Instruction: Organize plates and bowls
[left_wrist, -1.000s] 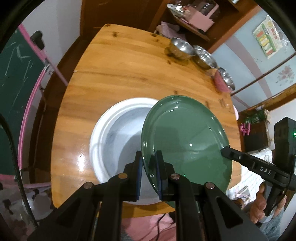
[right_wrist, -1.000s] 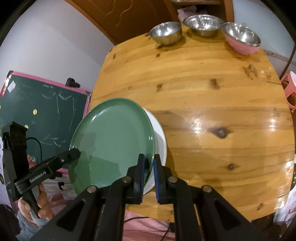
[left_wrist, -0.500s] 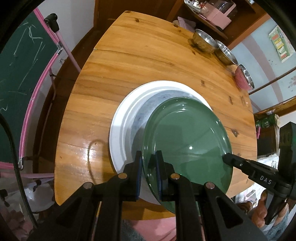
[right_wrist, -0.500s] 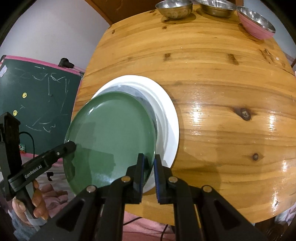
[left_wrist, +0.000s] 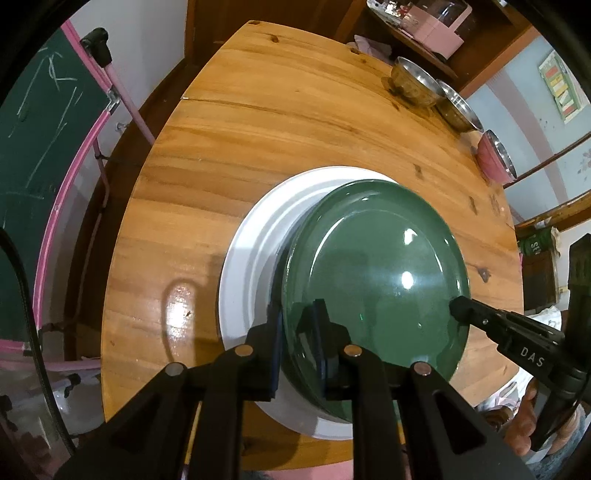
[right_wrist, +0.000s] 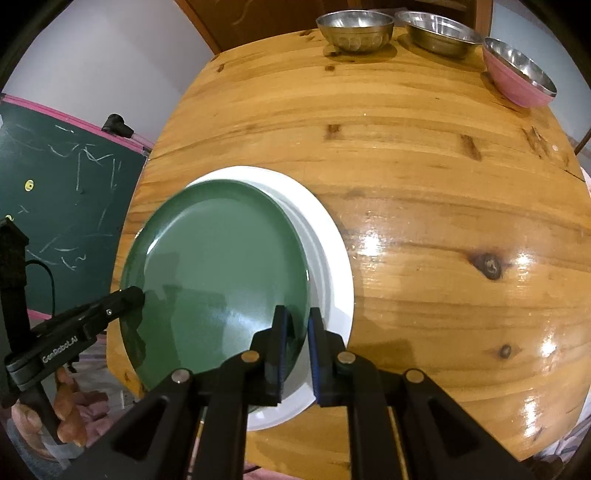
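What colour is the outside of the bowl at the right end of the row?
Pink, with a steel inside; the pink bowl shows best in the right wrist view.

Left gripper (left_wrist: 298, 332) angled steeply down, jaws pinched on the green plate (left_wrist: 376, 280) rim. Right gripper (right_wrist: 296, 336) likewise, clamped on the opposite rim. A hand (right_wrist: 68, 413) grips each handle.

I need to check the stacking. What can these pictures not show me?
- Whether the green plate already rests on the white plate: both views, the green plate hides the contact.
- White plate's centre: covered by the green plate.
- Near table edge: both views, tool bodies cover it.
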